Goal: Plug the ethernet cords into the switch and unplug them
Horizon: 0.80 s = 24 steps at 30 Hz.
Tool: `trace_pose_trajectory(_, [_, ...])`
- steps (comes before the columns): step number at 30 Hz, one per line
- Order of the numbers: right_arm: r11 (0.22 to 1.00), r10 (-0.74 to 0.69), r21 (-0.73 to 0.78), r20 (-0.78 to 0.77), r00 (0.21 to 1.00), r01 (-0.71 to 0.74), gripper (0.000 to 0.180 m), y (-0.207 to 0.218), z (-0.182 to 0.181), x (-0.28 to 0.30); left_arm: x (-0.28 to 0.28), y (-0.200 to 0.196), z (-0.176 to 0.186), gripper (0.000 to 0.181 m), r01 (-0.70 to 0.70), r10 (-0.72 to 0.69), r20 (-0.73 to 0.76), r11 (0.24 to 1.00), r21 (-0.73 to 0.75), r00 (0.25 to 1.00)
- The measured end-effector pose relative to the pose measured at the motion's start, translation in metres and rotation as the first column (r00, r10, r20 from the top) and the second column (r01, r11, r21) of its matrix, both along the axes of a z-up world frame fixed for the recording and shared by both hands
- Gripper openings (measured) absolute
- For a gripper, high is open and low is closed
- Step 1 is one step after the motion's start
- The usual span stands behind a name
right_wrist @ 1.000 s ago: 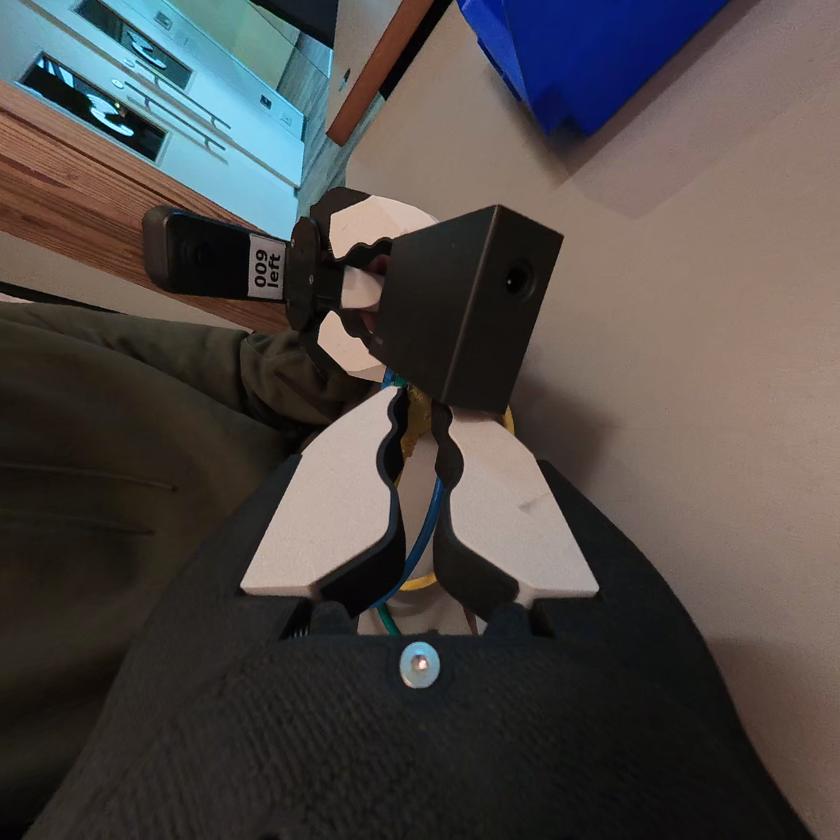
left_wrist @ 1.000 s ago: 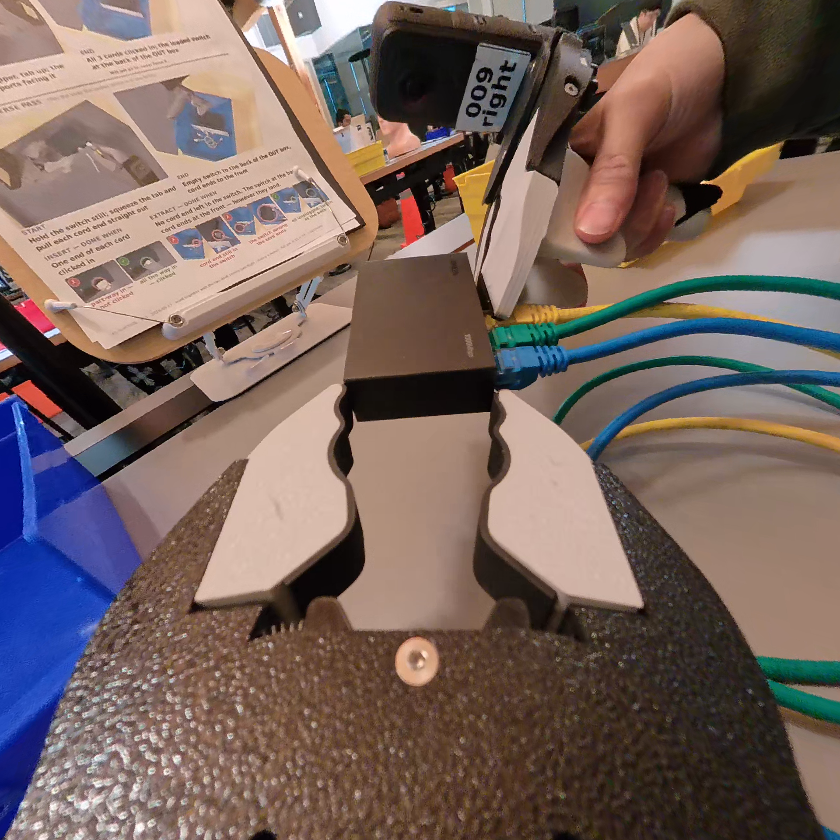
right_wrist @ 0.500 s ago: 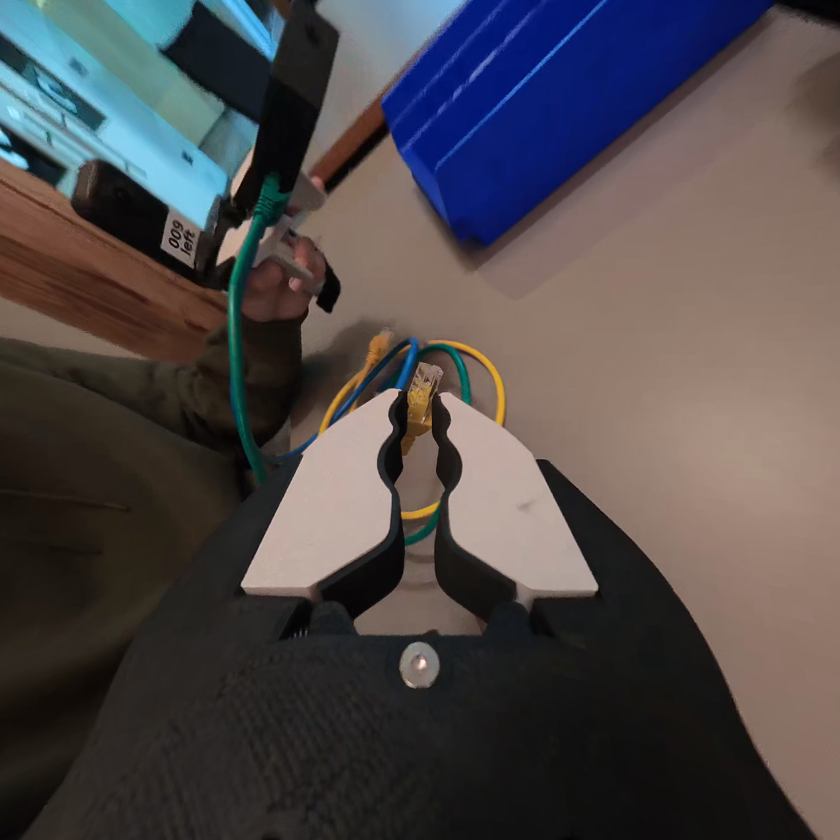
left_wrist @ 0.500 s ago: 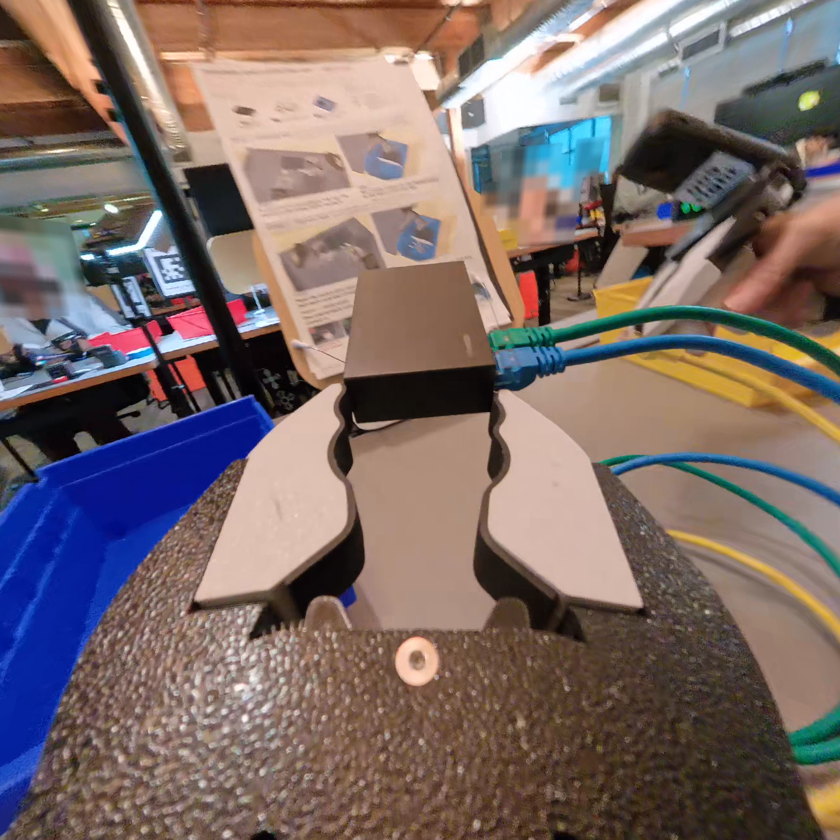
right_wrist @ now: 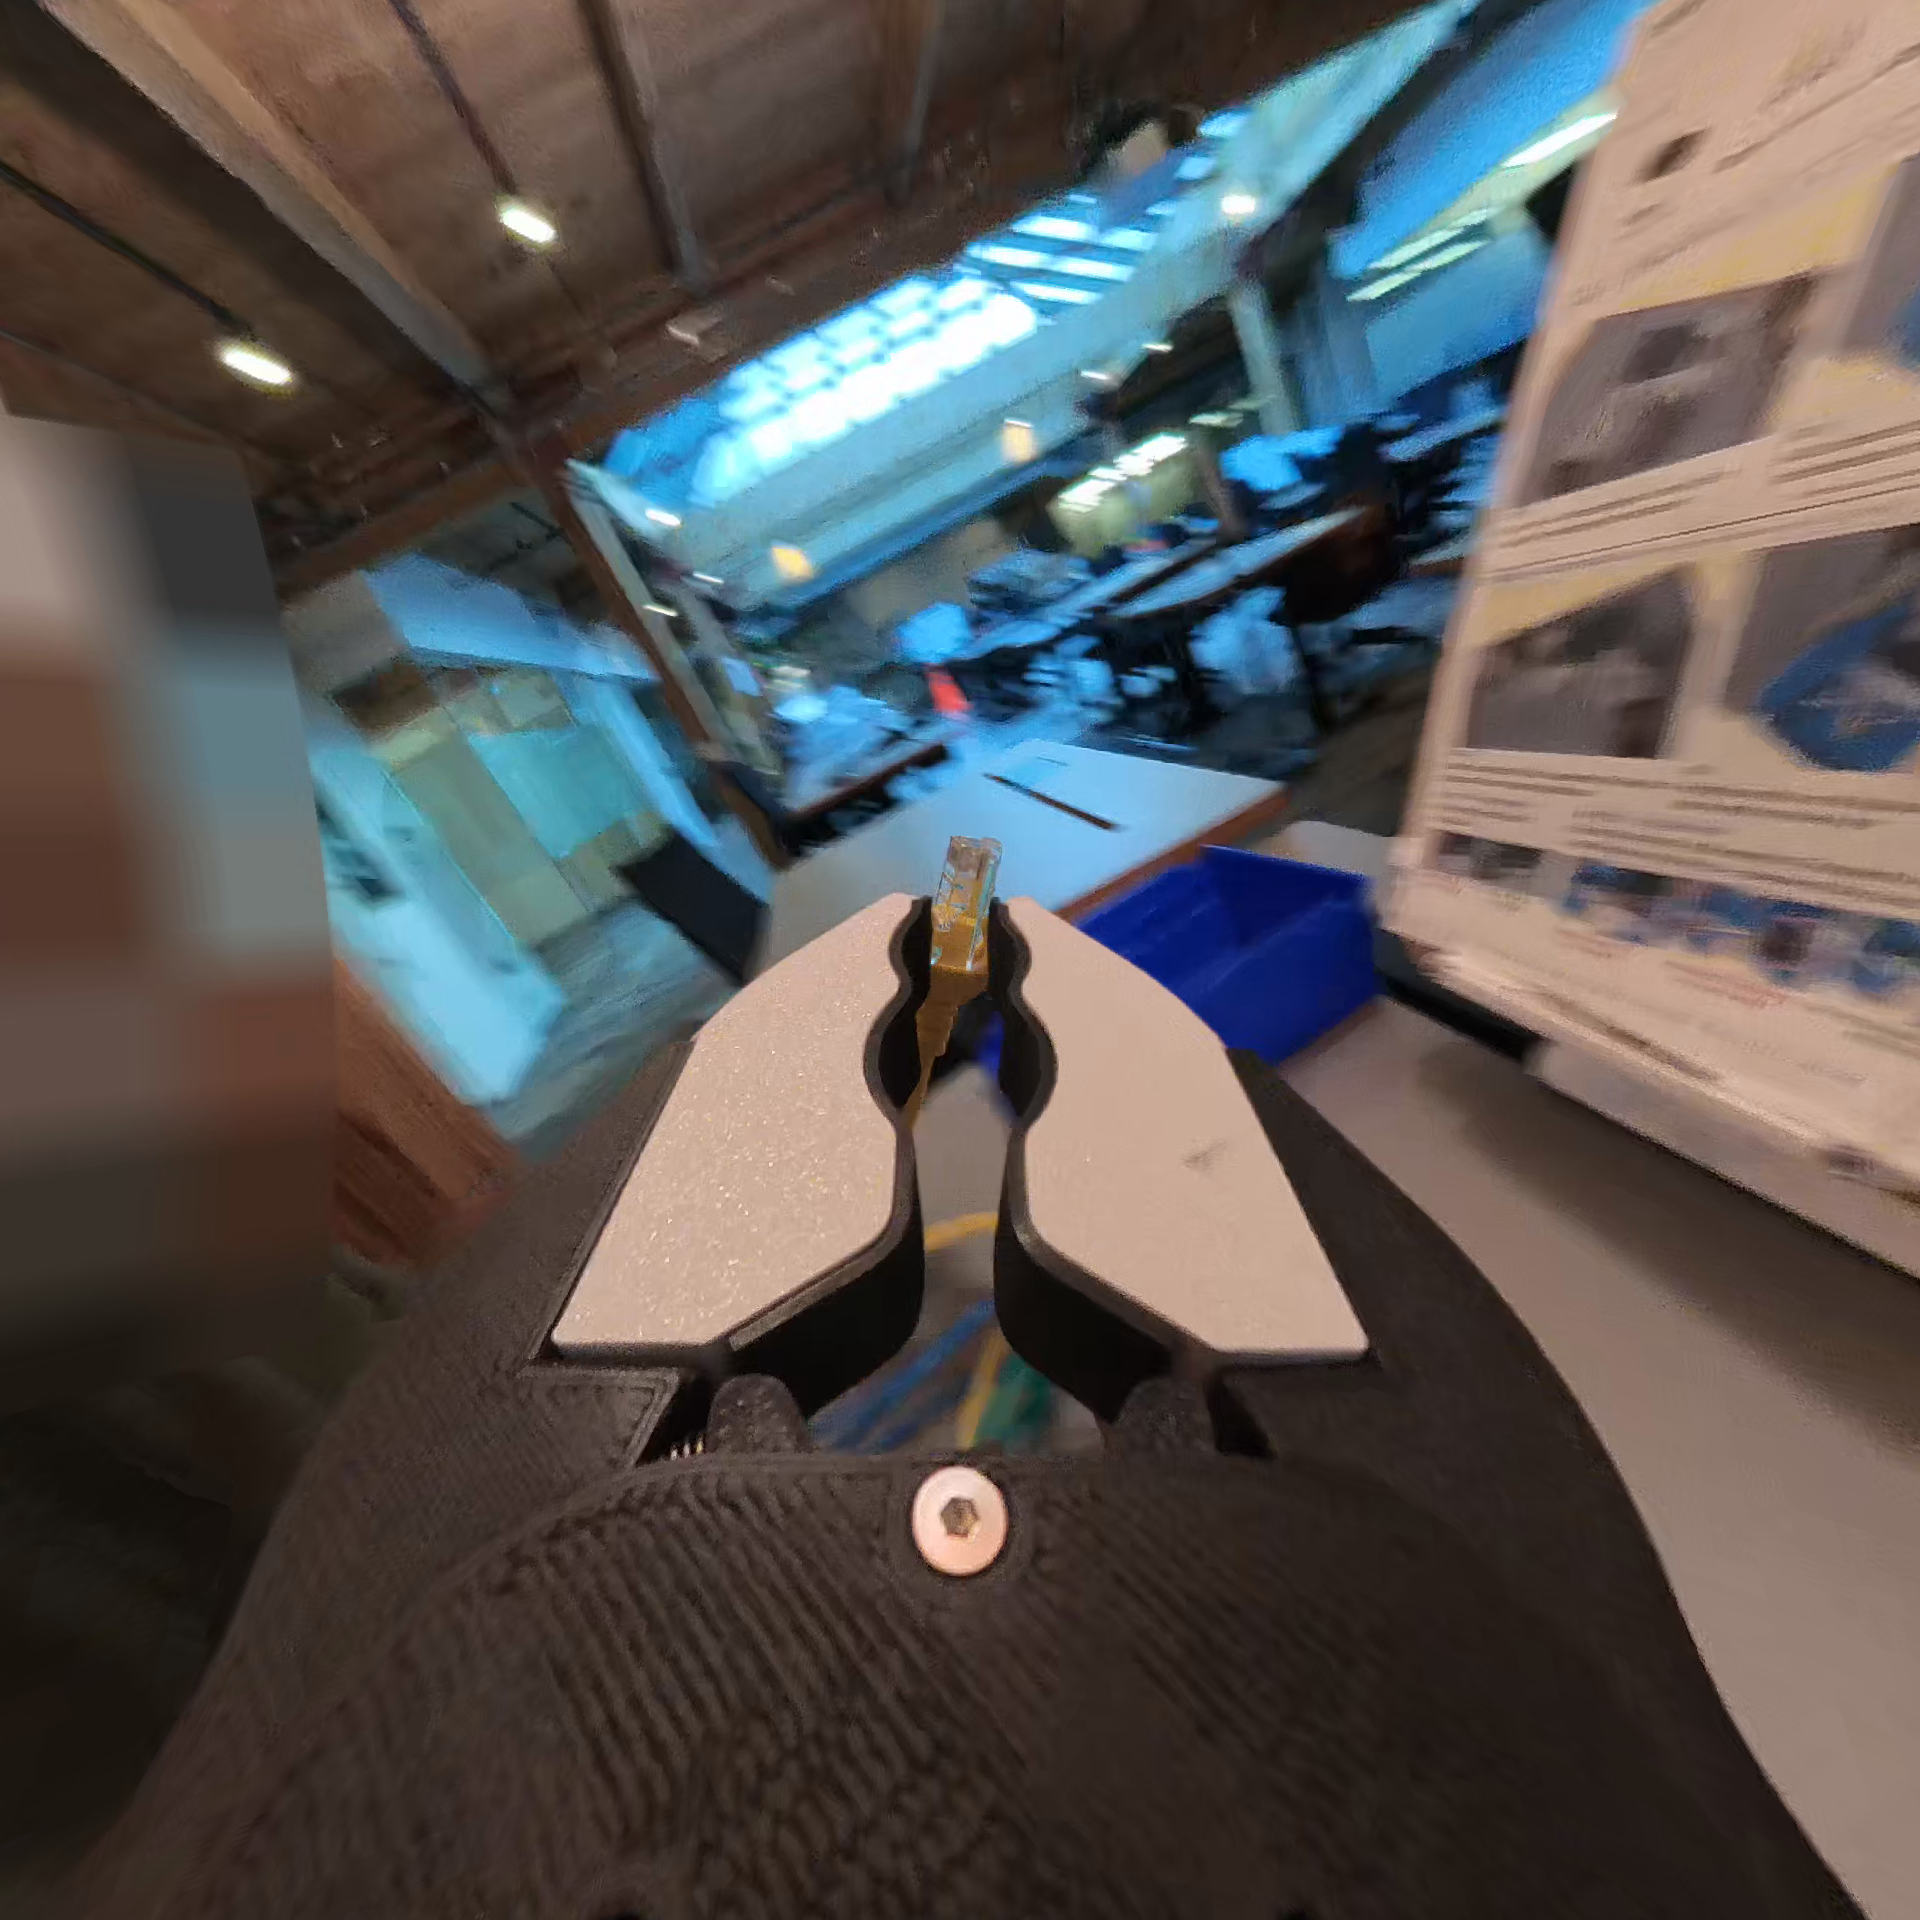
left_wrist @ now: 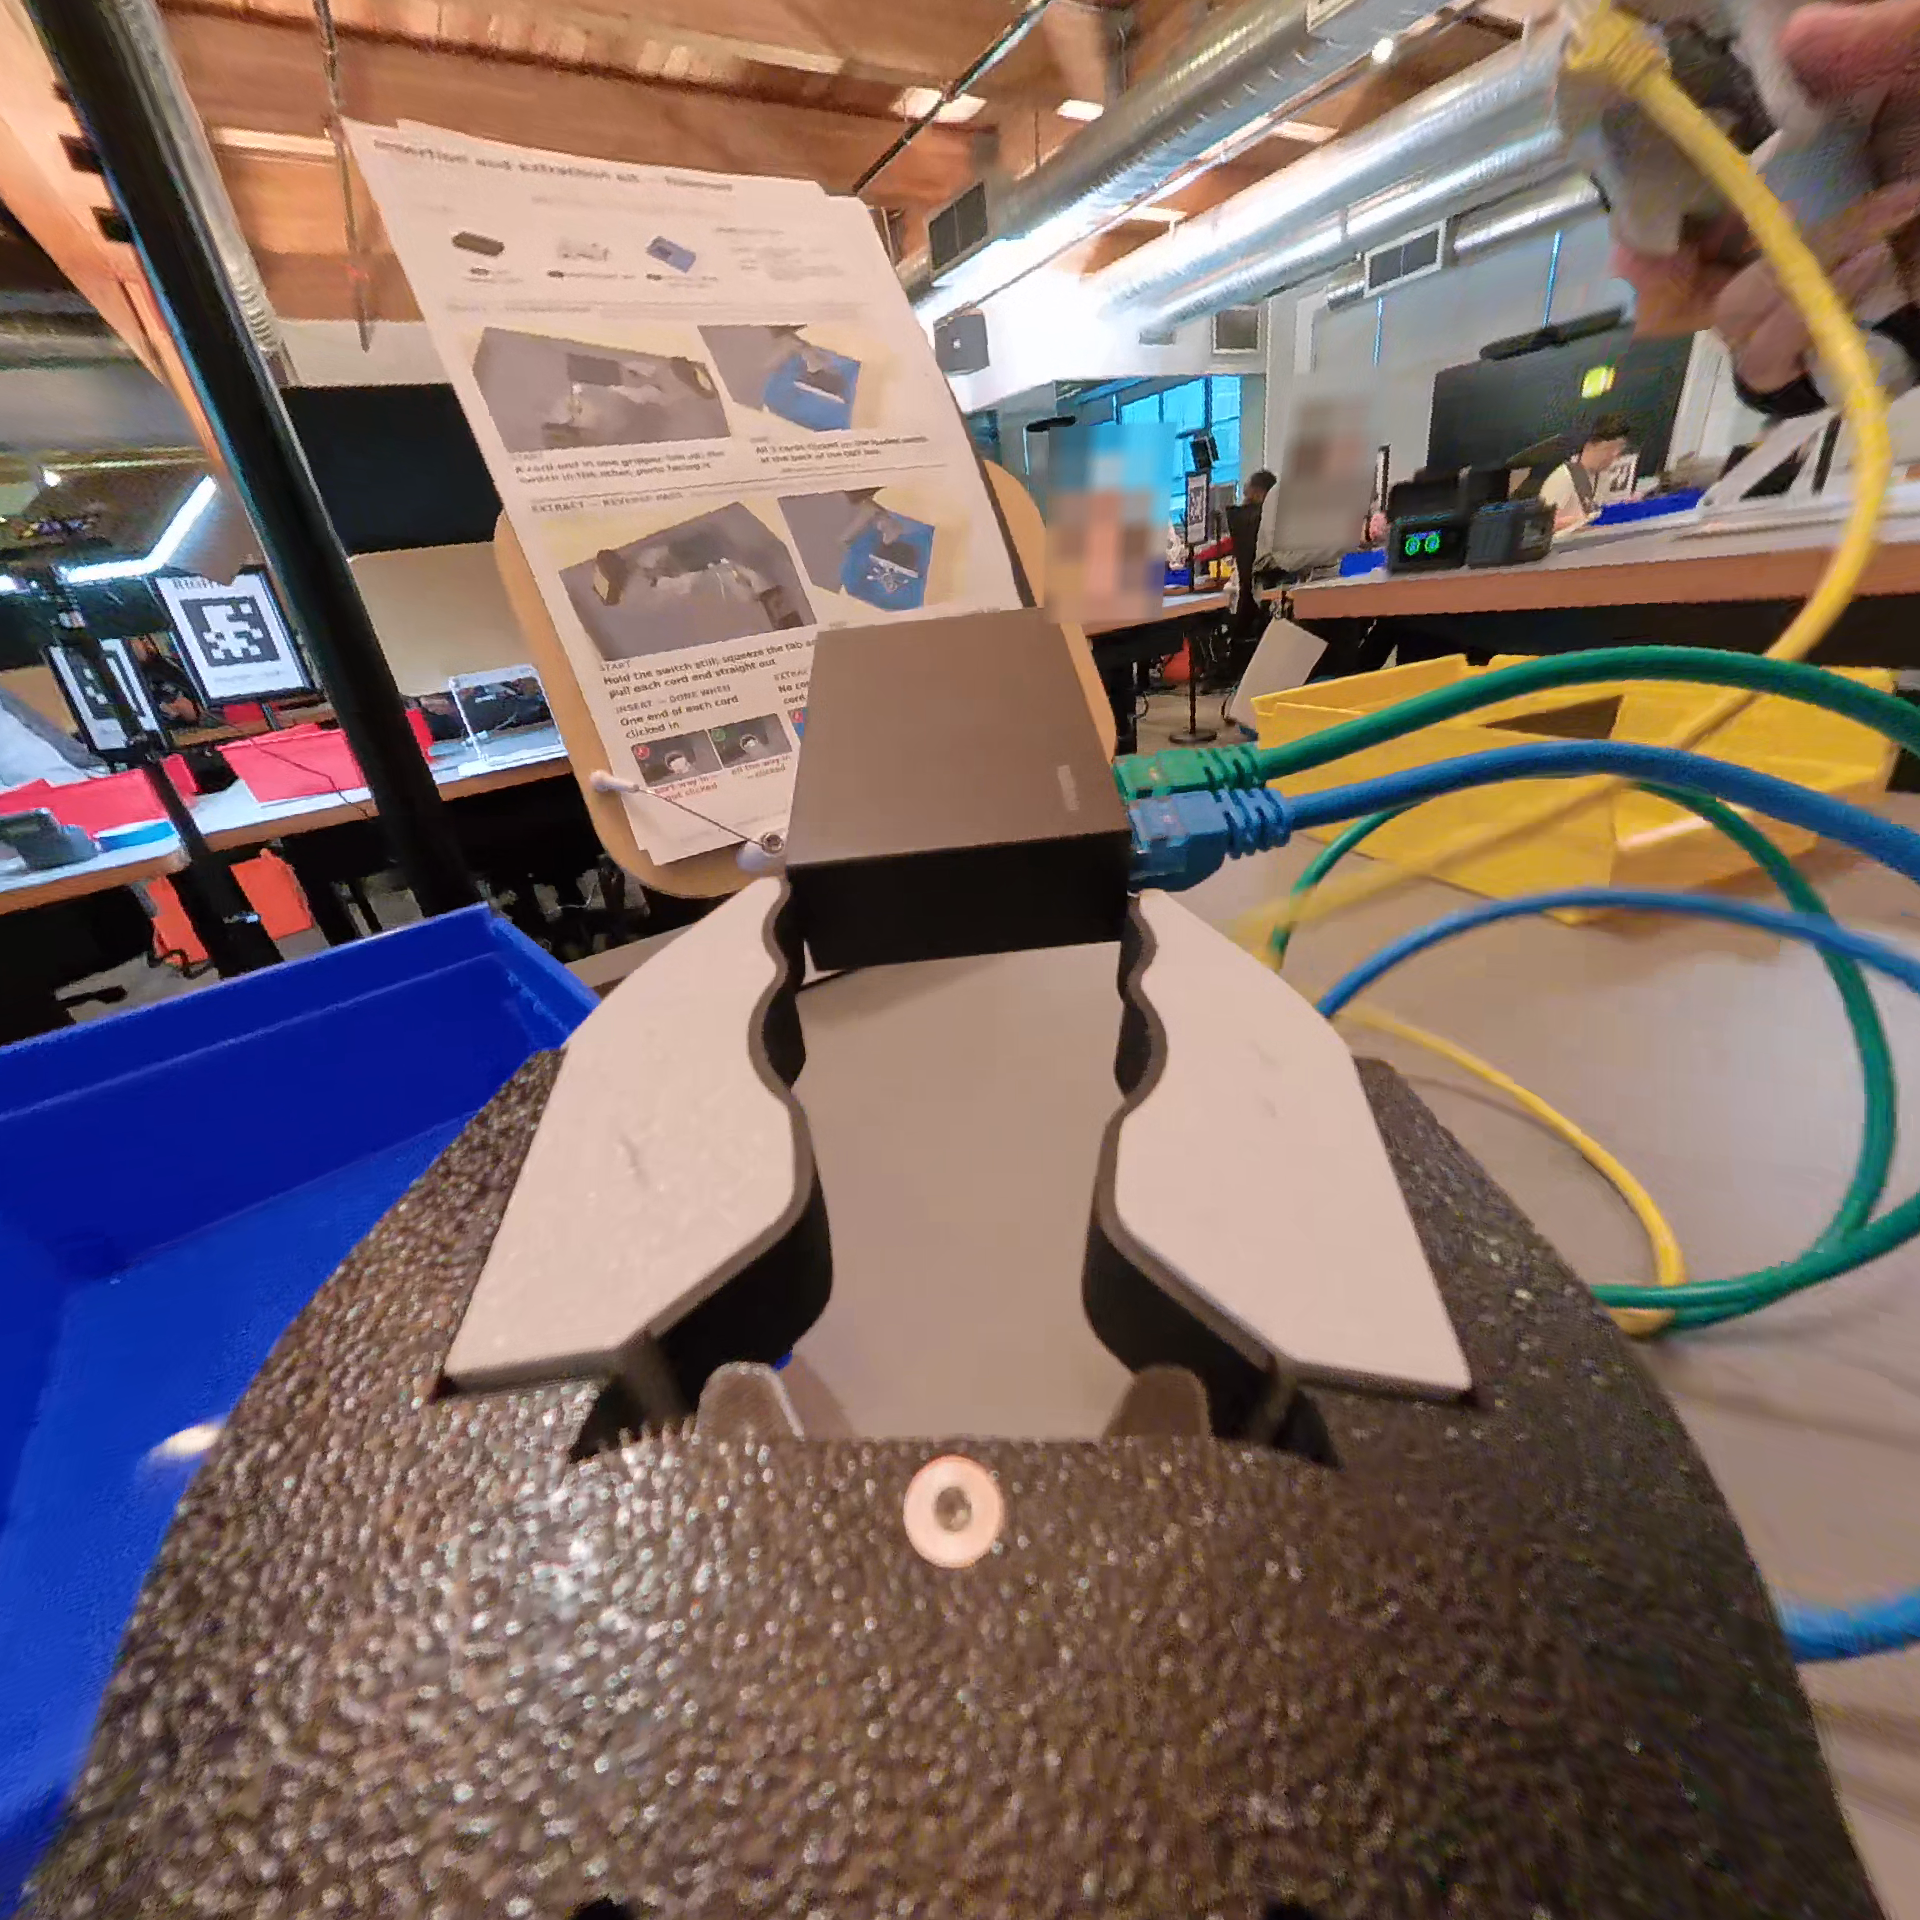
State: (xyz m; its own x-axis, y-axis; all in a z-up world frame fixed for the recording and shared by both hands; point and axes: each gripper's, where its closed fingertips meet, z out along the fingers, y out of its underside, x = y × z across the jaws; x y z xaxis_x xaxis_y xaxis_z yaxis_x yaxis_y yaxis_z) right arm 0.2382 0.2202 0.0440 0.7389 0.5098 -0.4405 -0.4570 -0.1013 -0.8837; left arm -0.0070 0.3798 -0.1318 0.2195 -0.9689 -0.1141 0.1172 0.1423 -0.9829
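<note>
My left gripper [left_wrist: 954,914] is shut on the near end of the black switch [left_wrist: 951,758] and holds it above the table. A green cord [left_wrist: 1455,717] and a blue cord [left_wrist: 1475,795] are plugged into the switch's right side. My right gripper [right_wrist: 958,920] is shut on the plug of the yellow cord [right_wrist: 961,914], whose clear tip sticks out past the fingertips. In the left wrist view the right gripper [left_wrist: 1631,62] is high at the top right, well away from the switch, with the yellow cord [left_wrist: 1808,343] hanging down from it.
A blue bin [left_wrist: 239,1122] stands at the left and also shows in the right wrist view [right_wrist: 1236,956]. A yellow bin [left_wrist: 1538,769] is at the back right. An instruction sheet on a board [left_wrist: 665,488] stands behind the switch. Loose cord loops [left_wrist: 1766,1195] lie on the grey table [left_wrist: 1558,1049].
The yellow plug has come out of the switch. My right gripper has lifted it up and away to the right. My left gripper has tilted the switch up off the table.
</note>
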Motion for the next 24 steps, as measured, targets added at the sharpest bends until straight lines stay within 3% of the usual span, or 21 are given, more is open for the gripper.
trace_pose_trajectory(2, [0.993,-0.103,-0.040,0.151,0.983,0.110,0.011,-0.004,-0.011,0.014,-0.006,0.005,0.004,0.057,0.006,-0.005,0.041,0.999,-0.034,0.999])
trace_pose_trajectory(5, [0.977,-0.215,0.012,0.100,0.972,0.215,0.011,-0.024,-0.005,0.041,-0.018,0.013,0.009,0.057,0.012,-0.008,0.071,0.998,-0.056,0.997])
trace_pose_trajectory(8, [0.920,-0.391,0.034,0.134,0.910,0.390,0.011,-0.044,-0.013,0.081,-0.025,0.023,0.008,0.057,-0.034,0.037,0.053,0.998,-0.057,0.998])
trace_pose_trajectory(10, [0.886,-0.461,0.070,0.034,0.887,0.458,0.011,-0.060,-0.008,0.101,-0.029,0.028,0.009,0.057,-0.054,0.060,0.063,0.994,-0.091,0.996])
trace_pose_trajectory(13, [0.825,-0.554,0.111,-0.026,0.832,0.554,0.011,-0.081,-0.004,0.123,-0.032,0.034,0.005,0.057,-0.077,0.082,0.047,0.993,-0.094,0.996])
trace_pose_trajectory(17, [0.849,-0.528,0.049,0.106,0.843,0.526,0.011,-0.071,-0.027,0.114,-0.034,0.036,0.006,0.057,-0.086,0.091,0.054,0.992,-0.097,0.994])
trace_pose_trajectory(20, [0.849,-0.528,0.111,0.136,0.838,0.517,0.011,-0.070,-0.004,0.112,-0.034,0.035,0.005,0.057,-0.091,0.094,0.038,0.992,-0.083,0.995])
trace_pose_trajectory(24, [0.843,-0.524,0.237,0.162,0.836,0.483,0.011,-0.078,0.072,0.107,-0.033,0.035,0.003,0.057,-0.086,0.089,0.035,0.992,-0.091,0.995])
